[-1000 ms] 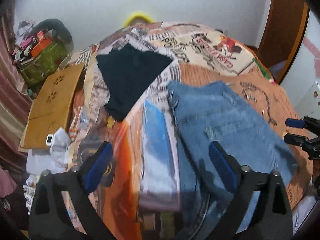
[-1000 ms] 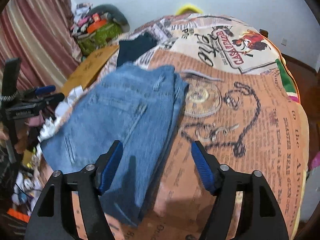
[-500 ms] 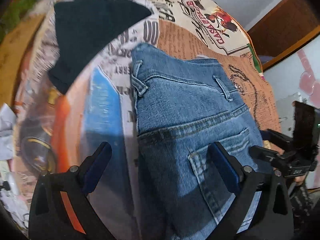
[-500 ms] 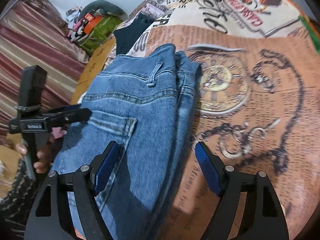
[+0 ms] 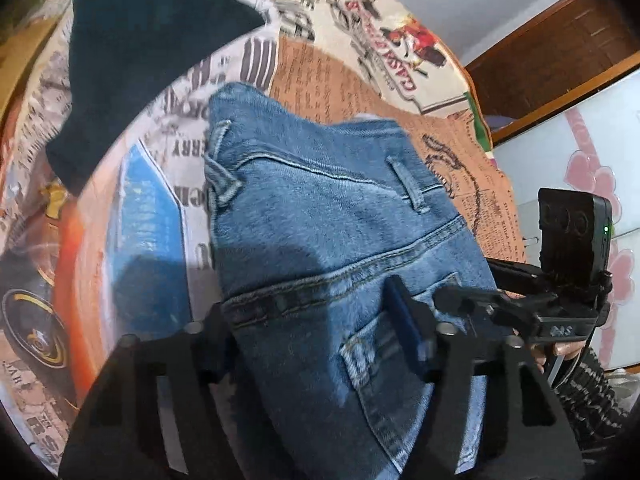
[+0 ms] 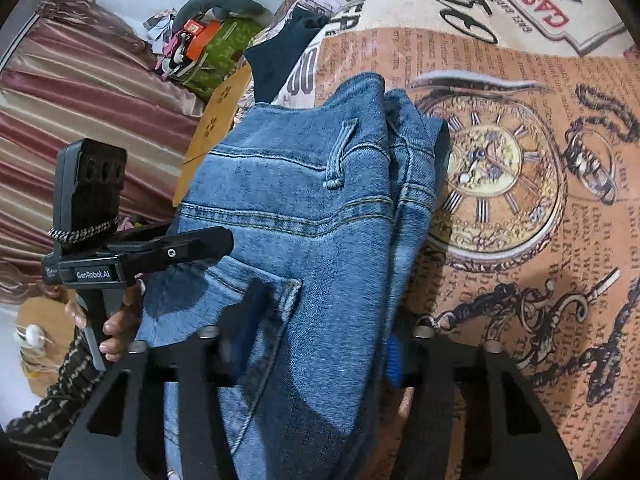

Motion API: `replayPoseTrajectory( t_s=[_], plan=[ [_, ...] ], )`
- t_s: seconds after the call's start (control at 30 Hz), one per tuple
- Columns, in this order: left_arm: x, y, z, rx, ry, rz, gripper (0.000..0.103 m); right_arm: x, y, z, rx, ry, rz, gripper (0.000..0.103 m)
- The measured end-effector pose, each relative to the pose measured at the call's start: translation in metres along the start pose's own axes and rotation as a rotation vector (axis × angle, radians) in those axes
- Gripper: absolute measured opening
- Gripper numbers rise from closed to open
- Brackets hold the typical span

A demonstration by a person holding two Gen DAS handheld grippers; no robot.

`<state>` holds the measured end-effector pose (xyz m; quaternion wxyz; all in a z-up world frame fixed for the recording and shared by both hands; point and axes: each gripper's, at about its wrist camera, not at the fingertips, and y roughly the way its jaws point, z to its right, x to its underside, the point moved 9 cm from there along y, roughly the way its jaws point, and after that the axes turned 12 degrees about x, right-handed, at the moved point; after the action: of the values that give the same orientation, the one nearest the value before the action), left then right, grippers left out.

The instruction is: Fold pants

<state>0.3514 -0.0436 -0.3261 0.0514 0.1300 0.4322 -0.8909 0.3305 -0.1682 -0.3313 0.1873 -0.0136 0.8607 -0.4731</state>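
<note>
Left gripper (image 5: 316, 320) jaws are clamped on the jeans (image 5: 320, 220); right gripper (image 6: 320, 336) jaws likewise. Denim fills both jaw gaps, waistband ahead, probably to lift both edges evenly for the fold.

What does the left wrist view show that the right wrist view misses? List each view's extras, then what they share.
Only the left wrist view: the blue and orange car print on the bedspread, a brown door, and the right tool seen from outside.

Only the right wrist view: the pocket-watch print, striped curtains, a green bag, and the left tool seen from outside.

Both: the jeans with each tool closed on them, the dark garment, and the printed bedspread.
</note>
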Motion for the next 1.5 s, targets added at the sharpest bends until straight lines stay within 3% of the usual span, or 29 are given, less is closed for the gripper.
replayPoseTrajectory(
  t_s=[0.07, 0.13, 0.37, 0.53, 0.7, 0.87, 1.17, 1.4, 1.5],
  plan=[
    [-0.002, -0.010, 0.006, 0.002, 0.024, 0.023, 0.049, -0.002, -0.007, -0.005, 0.020, -0.027, 0.020, 0.029],
    [-0.003, -0.022, 0.015, -0.006, 0.057, 0.050, 0.046, -0.004, -0.015, -0.013, 0.047, -0.064, 0.052, 0.027],
    [-0.020, -0.087, 0.040, -0.028, 0.145, 0.217, 0.042, -0.028, -0.059, -0.055, 0.099, -0.171, 0.239, 0.024],
    [-0.045, -0.146, 0.049, -0.058, 0.193, 0.363, 0.042, -0.067, -0.093, -0.098, 0.113, -0.252, 0.378, 0.023],
    [-0.081, -0.191, 0.041, -0.125, 0.231, 0.477, 0.042, -0.112, -0.102, -0.138, 0.108, -0.297, 0.474, 0.022],
    [-0.117, -0.215, 0.011, -0.150, 0.215, 0.537, 0.042, -0.151, -0.092, -0.165, 0.113, -0.330, 0.519, 0.022],
    [-0.174, -0.192, -0.081, -0.194, 0.124, 0.533, 0.042, -0.223, -0.015, -0.171, 0.149, -0.331, 0.463, 0.021],
    [-0.207, -0.129, -0.161, -0.215, 0.039, 0.472, 0.042, -0.258, 0.071, -0.144, 0.240, -0.320, 0.339, 0.021],
    [-0.218, -0.088, -0.199, -0.204, -0.015, 0.406, 0.042, -0.264, 0.102, -0.125, 0.281, -0.318, 0.279, 0.022]
  ],
)
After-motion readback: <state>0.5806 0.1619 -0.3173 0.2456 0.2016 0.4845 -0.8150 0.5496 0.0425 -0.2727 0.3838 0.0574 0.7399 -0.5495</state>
